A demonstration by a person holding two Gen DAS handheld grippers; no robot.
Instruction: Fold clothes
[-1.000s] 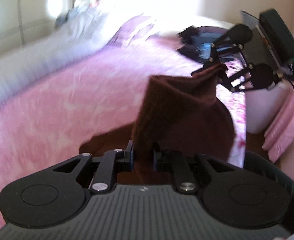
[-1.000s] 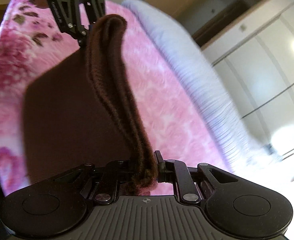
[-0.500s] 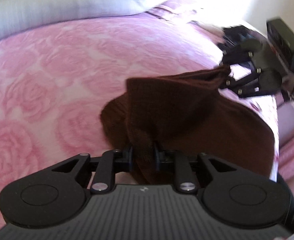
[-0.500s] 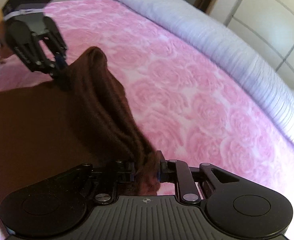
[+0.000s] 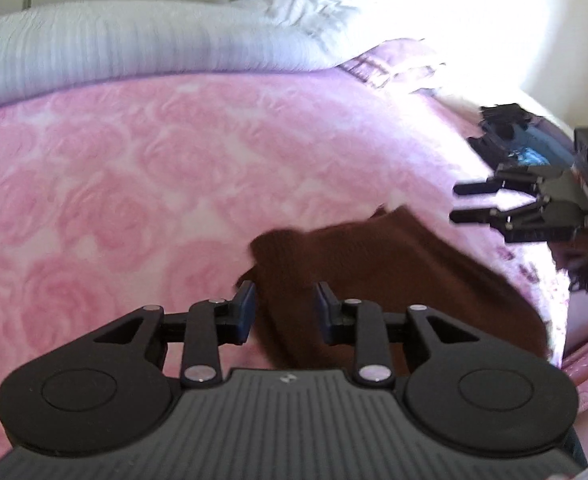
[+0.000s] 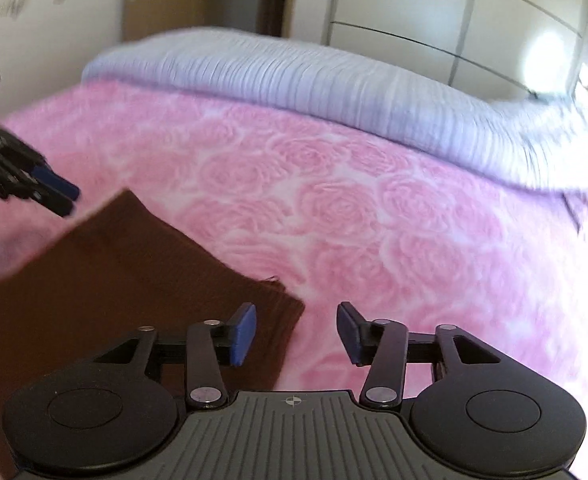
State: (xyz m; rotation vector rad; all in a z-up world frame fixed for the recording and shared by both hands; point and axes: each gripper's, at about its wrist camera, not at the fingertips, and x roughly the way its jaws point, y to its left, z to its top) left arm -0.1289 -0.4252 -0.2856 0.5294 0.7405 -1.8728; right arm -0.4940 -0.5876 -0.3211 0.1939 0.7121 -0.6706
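Observation:
A dark brown knitted garment (image 5: 394, 276) lies folded on the pink rose-patterned bed cover (image 5: 133, 184). My left gripper (image 5: 285, 312) is open, its blue pads on either side of the garment's near corner without clamping it. My right gripper (image 6: 296, 330) is open and empty, just past the garment's (image 6: 113, 280) right corner. In the left wrist view the right gripper (image 5: 460, 202) hovers open beyond the garment's far corner. In the right wrist view the left gripper's fingertips (image 6: 59, 194) show at the left edge.
A lilac-grey ribbed quilt (image 6: 334, 80) is bunched along the far side of the bed. A dark pile of clothes (image 5: 510, 136) lies at the bed's far right. White wardrobe doors (image 6: 474, 20) stand behind. The bed's edge (image 5: 574, 364) drops off at lower right.
Both grippers have opened and let go of the brown garment, which has dropped flat onto the bed. Both grippers have pulled back from it slightly.

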